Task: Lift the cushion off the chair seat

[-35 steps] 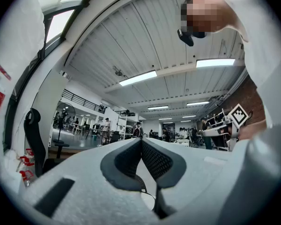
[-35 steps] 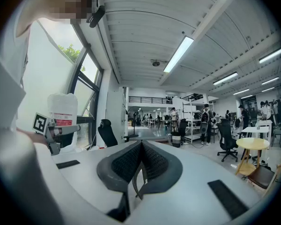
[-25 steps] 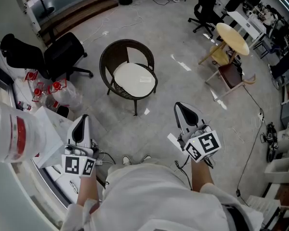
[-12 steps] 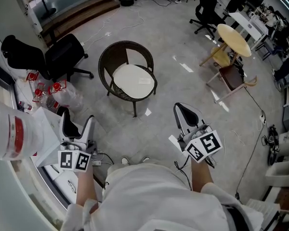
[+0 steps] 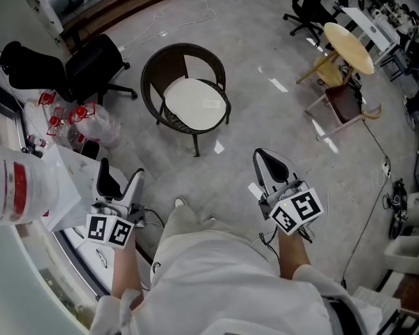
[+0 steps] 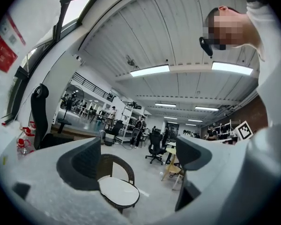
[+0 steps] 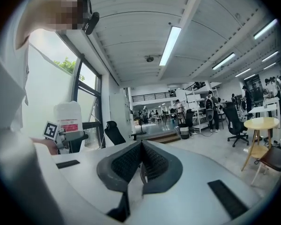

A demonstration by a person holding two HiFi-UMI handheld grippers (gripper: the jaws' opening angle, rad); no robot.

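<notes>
Broadly, a grey polished floor (image 5: 265, 138) fills the head view, with the person's white-clad torso (image 5: 216, 285) at the bottom centre of the frame.

Upper centre stands a dark wicker chair (image 5: 169, 61) with a rounded back. To its left is a black office chair (image 5: 91, 65). A round pale wooden table (image 5: 348, 47) sits at the upper right, well apart from both. A large white jug (image 5: 14, 187) with a red label bulges in at the left edge, close to the camera.

The cushion (image 5: 194, 103) is a white round pad lying flat on the wicker chair's seat, inside the curve of the backrest. Neither gripper is touching it. It lies well ahead of both of them, across open floor.

The left gripper (image 5: 120, 176) is at the lower left, held out level. Its jaws are opening and already stand wide apart. Nothing is gripped between them. In the left gripper view the wicker chair and the cushion show far off in the gap, toward the left jaw.

The right gripper (image 5: 265, 155) is at the lower right of centre. Its dark ribbed jaws are pressed together tip to tip and hold nothing, as the right gripper view shows. That view looks past them toward the windows and the far end of the room.
</notes>
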